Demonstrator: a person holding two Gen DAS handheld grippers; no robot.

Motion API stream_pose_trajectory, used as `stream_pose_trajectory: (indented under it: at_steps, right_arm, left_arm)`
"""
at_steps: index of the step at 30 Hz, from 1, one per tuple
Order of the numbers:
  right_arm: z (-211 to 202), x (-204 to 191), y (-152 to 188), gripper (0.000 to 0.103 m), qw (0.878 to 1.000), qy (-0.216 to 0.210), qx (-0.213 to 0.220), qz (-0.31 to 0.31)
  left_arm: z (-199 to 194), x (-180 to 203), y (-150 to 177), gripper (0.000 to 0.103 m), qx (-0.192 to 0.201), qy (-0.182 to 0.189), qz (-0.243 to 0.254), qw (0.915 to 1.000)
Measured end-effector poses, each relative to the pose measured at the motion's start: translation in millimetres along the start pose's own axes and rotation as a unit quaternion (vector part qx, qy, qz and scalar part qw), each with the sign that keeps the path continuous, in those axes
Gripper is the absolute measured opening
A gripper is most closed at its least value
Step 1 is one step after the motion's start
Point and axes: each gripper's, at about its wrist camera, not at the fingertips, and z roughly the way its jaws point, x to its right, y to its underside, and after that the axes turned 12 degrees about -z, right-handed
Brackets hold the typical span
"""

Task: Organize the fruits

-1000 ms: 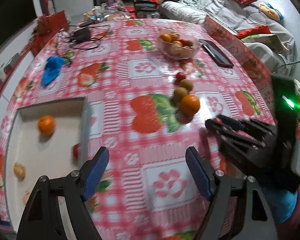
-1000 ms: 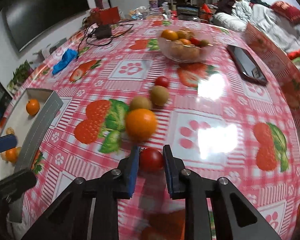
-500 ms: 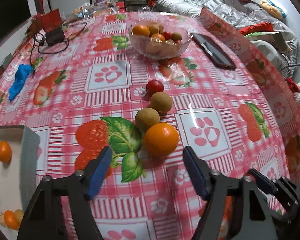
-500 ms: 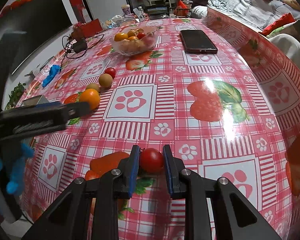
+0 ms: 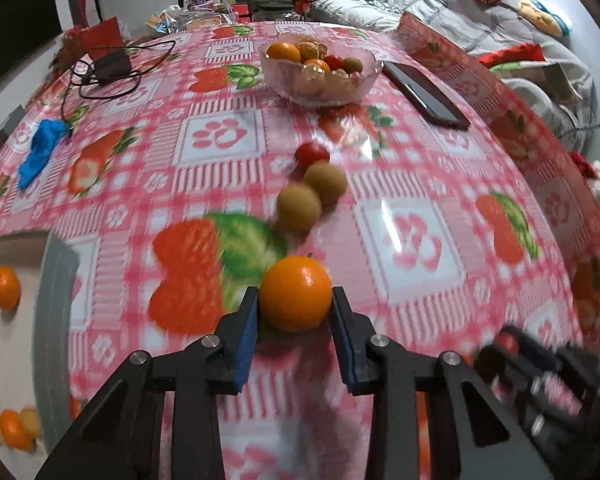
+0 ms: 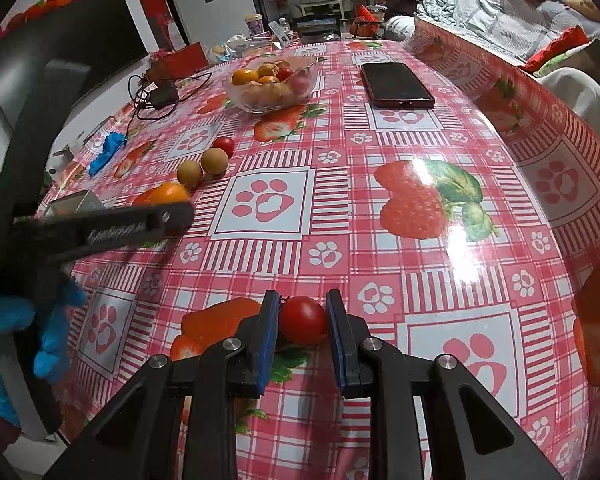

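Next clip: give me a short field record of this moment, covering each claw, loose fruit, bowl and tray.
left claw: closing, pads on either side of the orange
right claw: shut on cherry tomato
loose on table: two brown fruits, one small red tomato
glass bowl: mixed fruit
tray: left edge, some small oranges inside
phone: beside bowl

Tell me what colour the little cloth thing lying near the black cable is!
The cloth is bright blue. It shows best in the left wrist view.
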Motion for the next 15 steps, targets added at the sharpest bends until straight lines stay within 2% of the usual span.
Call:
stream_pose_trajectory:
  at_steps: [5, 10, 15]
  right_arm:
    - [-6, -2, 7, 0.025, 1.000, -0.003, 0.002, 0.005]
    - [-15, -4, 20, 0.025, 1.000, -0.009, 0.003, 0.011]
    - [-21, -9, 28, 0.025, 1.000, -0.004, -0.003, 0.011]
  left_arm:
    - [-24, -18, 43, 0.037, 0.012, -0.020, 0.019, 0.9995]
    - [-47, -42, 76, 0.037, 0.011, -0.018, -0.005, 0.9998]
    - [-58, -54, 91, 0.037, 0.011, -0.015, -0.020, 0.9996]
